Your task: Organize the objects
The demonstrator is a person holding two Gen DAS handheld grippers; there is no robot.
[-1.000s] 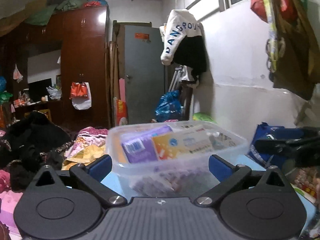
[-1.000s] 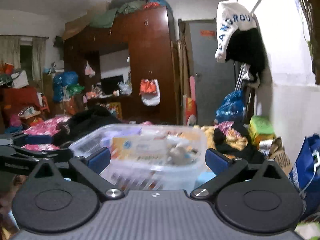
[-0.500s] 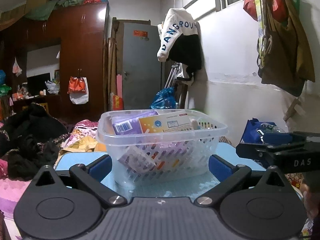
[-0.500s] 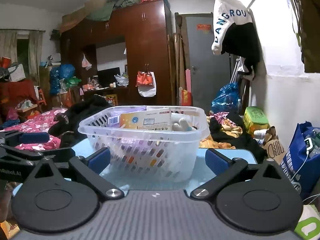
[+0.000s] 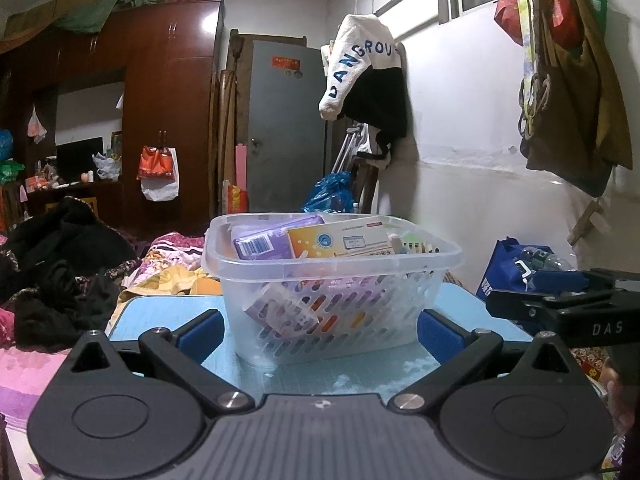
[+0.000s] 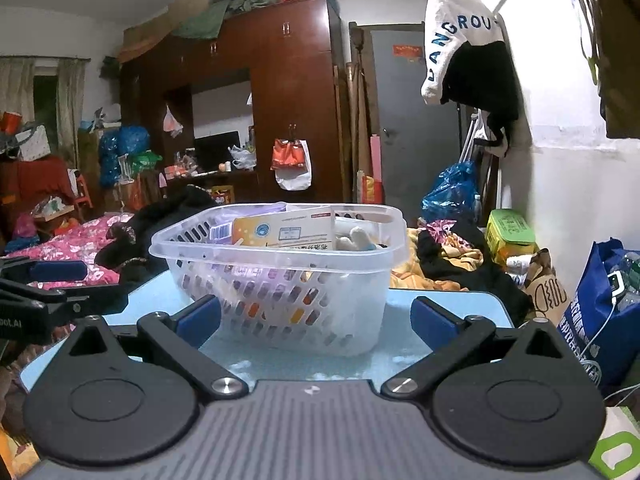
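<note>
A clear plastic basket (image 5: 332, 268) (image 6: 280, 276) with slotted walls stands on a light blue table (image 5: 160, 308) (image 6: 440, 304). It holds a purple pack (image 5: 264, 242), an orange and white box (image 5: 340, 240) (image 6: 284, 232) and several small items. My left gripper (image 5: 318, 330) is open, low over the table just in front of the basket, nothing between its blue pads (image 5: 196, 330). My right gripper (image 6: 314, 320) is also open and empty, facing the basket from the near right. Each gripper shows at the edge of the other's view.
Dark clothes and a pink floral blanket (image 6: 80, 240) lie on a bed to the left. A blue bag (image 6: 600, 308) stands by the table's right side. Beyond are a brown wardrobe (image 5: 168, 120), a grey door (image 5: 288, 128) and a hanging white jacket (image 5: 360, 64).
Both grippers have drawn back from the basket, which was close and blurred a second ago. It now stands still on the table, farther off in both views.
</note>
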